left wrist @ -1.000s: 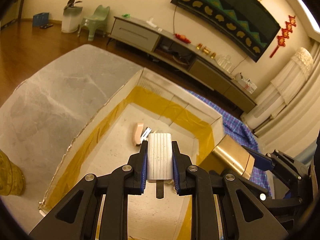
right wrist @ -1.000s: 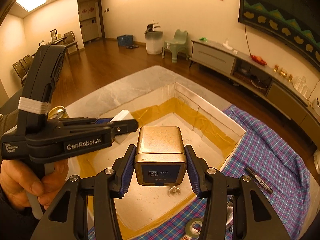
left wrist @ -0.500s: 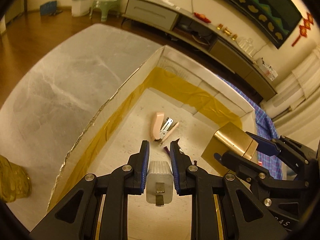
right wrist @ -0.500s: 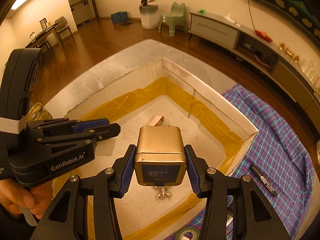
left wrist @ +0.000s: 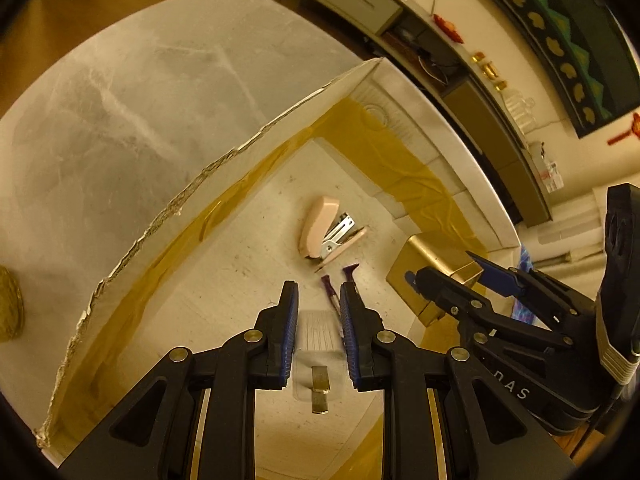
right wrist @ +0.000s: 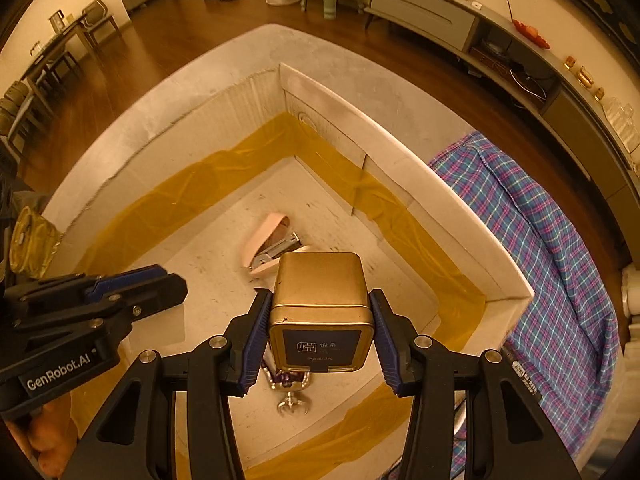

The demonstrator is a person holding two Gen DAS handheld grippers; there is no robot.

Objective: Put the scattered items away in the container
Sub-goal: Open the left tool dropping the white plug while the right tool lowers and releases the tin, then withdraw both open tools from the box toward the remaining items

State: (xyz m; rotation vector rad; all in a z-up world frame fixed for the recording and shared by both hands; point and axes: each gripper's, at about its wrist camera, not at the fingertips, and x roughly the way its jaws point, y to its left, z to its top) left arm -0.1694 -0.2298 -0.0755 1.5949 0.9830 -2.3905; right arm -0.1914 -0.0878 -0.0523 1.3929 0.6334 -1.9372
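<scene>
Warm yellow light is falling on a grey stone worktop [left wrist: 120, 92] where a big white cardboard box with yellow tape inside [right wrist: 400, 160] is sitting. The left tool [left wrist: 319, 320] is hanging over the box floor with its blue pads apart, holding nothing, and a small white ribbed plastic block with a metal tab [left wrist: 318, 344] is lying on the box floor right under the gap. It is looking light and hard, so it is best gripped on its two long flat sides. The right tool [right wrist: 320, 328] is squeezing a square shiny gold tin with a dark blue label [right wrist: 320, 304] by its two sides, over the box. The tin is looking stiff and smooth, so it could be slippery, and it will want a gentle set-down. Inside the box, a pink stapler [right wrist: 268, 240] is lying open near the middle, a purple pen [left wrist: 331, 292] is lying just beside the white block, and a small silver clasp [right wrist: 293, 402] is sitting below the tin, so the tin is needing a bare spot. A blue and pink checked cloth [right wrist: 540, 240] is lying next to the box.
</scene>
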